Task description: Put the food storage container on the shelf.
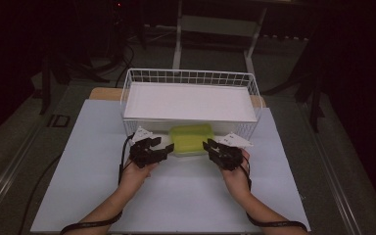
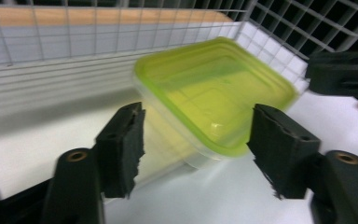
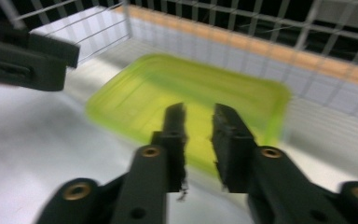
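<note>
Both forearms reach in from the near edge, palms turned inward. The left gripper stands wide open, its jaws apart from the green-lidded container (just before the white wire basket). The right gripper shows a narrow gap, gripping nothing.

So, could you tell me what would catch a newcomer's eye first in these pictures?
The bright yellow-green lidded container stands out first, sitting on the white table right against the front of the white wire basket. Next come the two black grippers flanking it: the left gripper with jaws spread wide, nothing between its pads, and the right gripper with jaws nearly together, gripping nothing.
</note>
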